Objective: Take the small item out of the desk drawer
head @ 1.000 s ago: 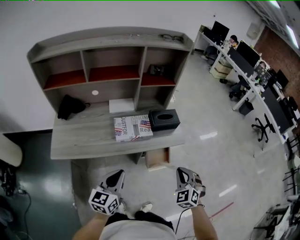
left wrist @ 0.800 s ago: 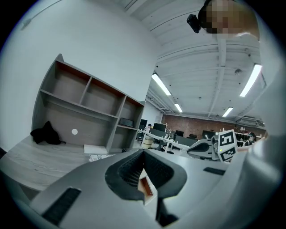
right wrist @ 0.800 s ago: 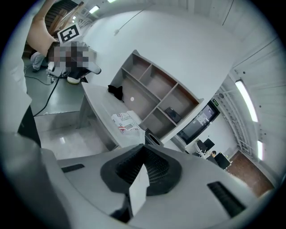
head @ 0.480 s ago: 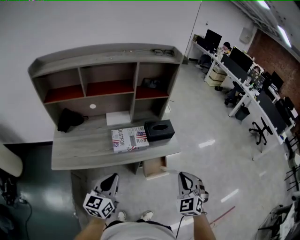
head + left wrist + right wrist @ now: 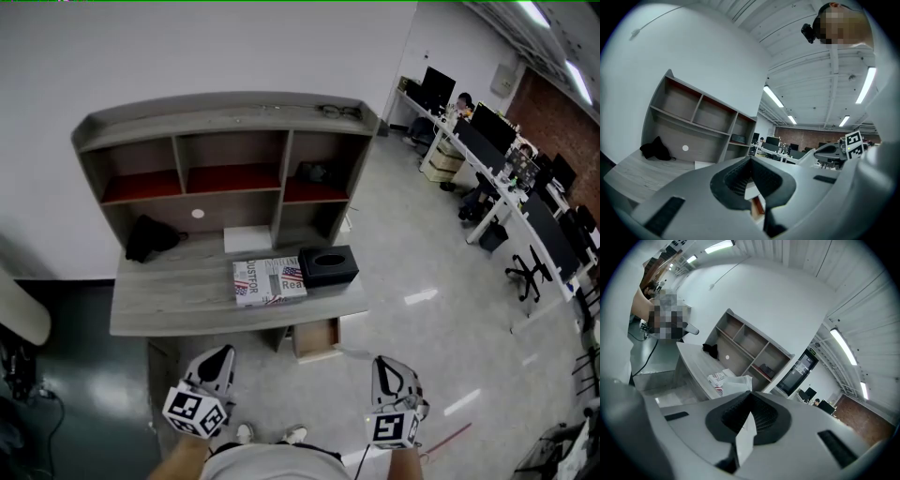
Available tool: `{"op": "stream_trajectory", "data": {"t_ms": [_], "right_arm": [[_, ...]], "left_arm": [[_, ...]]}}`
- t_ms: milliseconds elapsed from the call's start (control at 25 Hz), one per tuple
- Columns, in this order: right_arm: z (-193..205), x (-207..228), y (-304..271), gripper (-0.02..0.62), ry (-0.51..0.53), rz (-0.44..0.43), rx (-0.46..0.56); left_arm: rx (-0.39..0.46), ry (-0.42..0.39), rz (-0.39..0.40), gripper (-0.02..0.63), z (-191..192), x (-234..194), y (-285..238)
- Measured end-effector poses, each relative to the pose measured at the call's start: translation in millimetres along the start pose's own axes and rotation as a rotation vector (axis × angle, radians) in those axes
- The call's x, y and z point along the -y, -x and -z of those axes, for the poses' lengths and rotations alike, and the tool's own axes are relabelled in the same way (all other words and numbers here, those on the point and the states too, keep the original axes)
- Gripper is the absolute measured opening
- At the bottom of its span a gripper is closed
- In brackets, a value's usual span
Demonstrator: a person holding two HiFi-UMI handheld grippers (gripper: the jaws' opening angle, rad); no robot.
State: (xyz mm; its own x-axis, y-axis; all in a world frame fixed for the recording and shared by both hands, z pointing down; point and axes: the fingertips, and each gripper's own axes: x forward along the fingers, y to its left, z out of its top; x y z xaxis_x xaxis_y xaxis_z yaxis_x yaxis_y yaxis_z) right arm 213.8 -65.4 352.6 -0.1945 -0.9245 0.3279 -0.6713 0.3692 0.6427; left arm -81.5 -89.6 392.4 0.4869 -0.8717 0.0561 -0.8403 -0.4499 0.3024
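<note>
Right fingers [image 5: 768, 419] pinched shut on thin white slip [image 5: 746, 434], slip edge-on along fingers. Open drawer [image 5: 316, 343] lies ahead-left, lower, between both hands. Left fingers [image 5: 769, 178] closed, empty.

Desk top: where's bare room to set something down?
Free: the desktop's left front, between the black bag and the printed box. Crowded: the right end, where the printed box sits beside the tissue box, with a white sheet behind.
</note>
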Motion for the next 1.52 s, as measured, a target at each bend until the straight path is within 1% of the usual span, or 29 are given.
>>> {"op": "stream_trajectory", "data": {"t_ms": [200,320,440,600,760,1320,1520], "right_arm": [[-2.2,-1.0,4.2,0.023,-0.05,0.017,0.009],[-0.7,-5.3,7.6,0.023,-0.044,0.01,-0.002],[-0.5,-5.7,3.9,0.023,-0.028,-0.002,-0.01],[-10.2,-8.4,0.6,0.023,-0.033,-0.005,0.003],[-17.4,-12.0,0.8,0.023,-0.031,-0.004,0.019],[-26.1,-28.3,16.7,0.023,-0.01,0.011,-0.036],[-32.9,-33.9,22.5,0.023,-0.002,0.035,-0.029]], "left_arm": [[0.024,0.021,-0.084,0.018,-6.2,-19.8,25.8],[0.016,0.028,-0.12,0.018,-3.4,-31.0,41.6],[0.015,0.044,-0.133,0.018,-1.2,-33.9,44.0],[0.001,0.052,-0.119,0.018,0.4,-30.6,40.9],[-0.003,0.043,-0.096,0.018,-2.5,-26.6,38.4],[-0.012,0.075,-0.043,0.018,9.4,-30.9,46.9],[-0.012,0.076,-0.023,0.018,14.2,-33.8,52.3]]}}
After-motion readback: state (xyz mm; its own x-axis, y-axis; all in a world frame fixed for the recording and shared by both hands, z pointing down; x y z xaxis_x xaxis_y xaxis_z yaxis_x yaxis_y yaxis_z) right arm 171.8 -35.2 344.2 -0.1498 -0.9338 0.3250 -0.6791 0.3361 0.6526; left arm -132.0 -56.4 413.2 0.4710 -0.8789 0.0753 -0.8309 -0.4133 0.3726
